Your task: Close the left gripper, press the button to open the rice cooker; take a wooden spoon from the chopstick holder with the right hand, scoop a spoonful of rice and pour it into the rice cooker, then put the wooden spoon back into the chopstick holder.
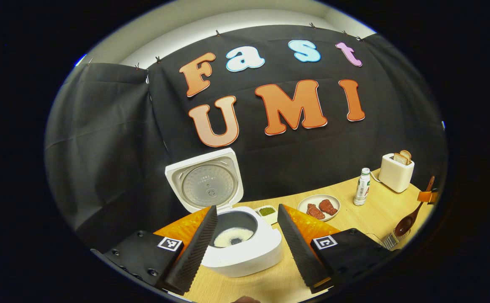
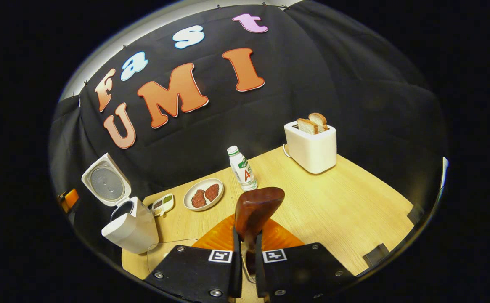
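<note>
Wooden spoon (image 2: pixel 255 210) clamped upright in right hand-held gripper (image 2: pixel 245 246), right of rice cooker (image 2: pixel 129 227); left hand-held gripper (image 1: pixel 245 240) apart. Risk: missing chopstick holder (image 1: pixel 392 240), tipping it.

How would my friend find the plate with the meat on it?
Start at the white rice cooker with its lid up, on the wooden table. Look along the table toward the toaster: the plate lies between a small tray and a bottle. It alone is round and holds two reddish-brown pieces.
</note>
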The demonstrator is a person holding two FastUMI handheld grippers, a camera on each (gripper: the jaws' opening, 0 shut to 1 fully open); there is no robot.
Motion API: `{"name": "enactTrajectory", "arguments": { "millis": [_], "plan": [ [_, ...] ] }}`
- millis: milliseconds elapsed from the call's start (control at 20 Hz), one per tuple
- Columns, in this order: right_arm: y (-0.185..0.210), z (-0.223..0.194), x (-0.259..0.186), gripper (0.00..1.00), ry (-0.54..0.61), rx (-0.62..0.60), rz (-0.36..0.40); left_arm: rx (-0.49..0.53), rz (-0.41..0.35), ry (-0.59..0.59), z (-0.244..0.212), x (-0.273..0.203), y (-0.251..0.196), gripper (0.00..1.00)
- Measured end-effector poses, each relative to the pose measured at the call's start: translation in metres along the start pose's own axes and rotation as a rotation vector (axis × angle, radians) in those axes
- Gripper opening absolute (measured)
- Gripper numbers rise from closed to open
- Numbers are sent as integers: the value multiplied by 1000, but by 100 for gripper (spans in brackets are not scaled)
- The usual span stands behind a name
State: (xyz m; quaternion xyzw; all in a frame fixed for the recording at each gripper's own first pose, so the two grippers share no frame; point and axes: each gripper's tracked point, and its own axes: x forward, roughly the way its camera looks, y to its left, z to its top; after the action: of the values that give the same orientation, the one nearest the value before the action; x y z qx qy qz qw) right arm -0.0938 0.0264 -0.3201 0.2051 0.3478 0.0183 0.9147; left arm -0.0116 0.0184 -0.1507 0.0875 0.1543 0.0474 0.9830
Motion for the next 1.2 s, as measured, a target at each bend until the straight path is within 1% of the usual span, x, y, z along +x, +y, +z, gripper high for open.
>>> {"name": "enactTrajectory", "arguments": {
  "millis": [100,200,300,350,400,450,550,700,750,800,850,900,950,1000,1050,1150,1200],
  "plan": [
    [-5,-9,3,12,14,27,8,-4,6,0,3,-2,1,93],
    [-8,-18,6,15,22,54,33,0,20,-3,5,-2,3,93],
    [-15,-27,12,18,35,80,36,-3,30,1,4,-4,5,93],
    [-18,-31,15,19,41,97,37,-8,33,5,2,-3,4,97],
    [-21,-35,16,20,55,115,41,-12,35,11,1,-2,4,97],
    [-23,-39,17,22,66,129,45,-15,38,14,-1,-3,5,93],
    [-25,-38,19,25,57,149,41,-28,39,24,-5,-5,3,93],
    [-31,-33,18,28,54,146,31,-43,45,28,-7,-5,5,93],
    [-35,-33,19,36,62,137,24,-47,47,28,-8,-4,6,97],
    [-37,-34,18,42,69,128,20,-50,50,26,-8,-3,6,93],
    [-40,-32,19,61,67,122,11,-56,51,25,-8,-3,7,93],
    [-42,-31,18,69,68,116,-1,-61,51,24,-8,-2,7,93],
    [-46,-32,17,83,72,110,-14,-65,51,23,-8,-1,6,93],
    [-50,-34,17,87,78,102,-32,-66,49,21,-7,-1,7,93],
    [-54,-33,16,94,78,94,-46,-68,50,20,-7,1,7,93],
    [-59,-29,12,95,69,73,-74,-78,53,15,-7,4,12,93],
    [-61,-24,7,95,58,63,-87,-86,60,10,-4,7,17,97]
  ]
}}
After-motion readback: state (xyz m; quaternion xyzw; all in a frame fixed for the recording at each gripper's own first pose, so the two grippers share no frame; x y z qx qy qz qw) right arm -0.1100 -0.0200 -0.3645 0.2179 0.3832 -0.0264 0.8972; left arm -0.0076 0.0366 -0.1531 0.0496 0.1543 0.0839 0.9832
